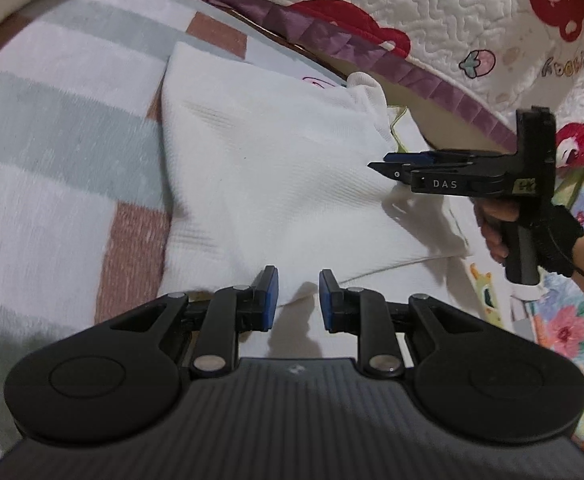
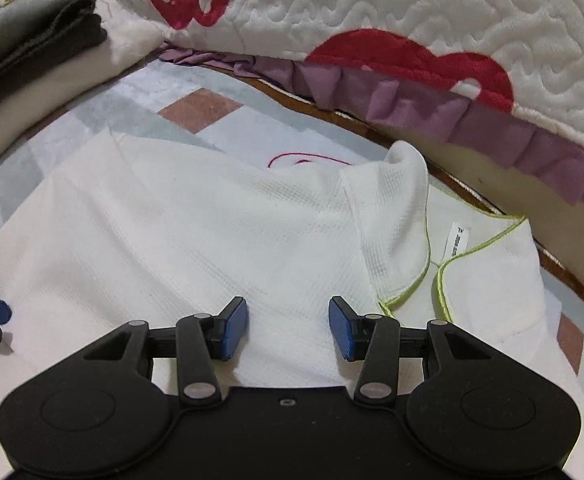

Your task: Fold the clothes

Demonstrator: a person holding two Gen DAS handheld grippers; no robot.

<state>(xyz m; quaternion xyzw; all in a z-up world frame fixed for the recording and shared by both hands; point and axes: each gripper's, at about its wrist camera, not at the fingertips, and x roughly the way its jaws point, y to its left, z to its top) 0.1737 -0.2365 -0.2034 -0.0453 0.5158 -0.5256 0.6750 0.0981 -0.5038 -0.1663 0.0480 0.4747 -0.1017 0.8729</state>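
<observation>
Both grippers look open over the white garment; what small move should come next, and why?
Probably lower the right gripper and shut it on the white garment. Both it and the left gripper are open and hold nothing, and a raised flap by the green-trimmed neckline suggests the fold is unfinished.

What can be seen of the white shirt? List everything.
The white shirt is a waffle-textured knit with lime-green edging at its neckline and a small white label inside. It lies partly folded on the checked blanket, one fold standing up near the quilt. Both grippers hover open just above it; neither grips it.
</observation>
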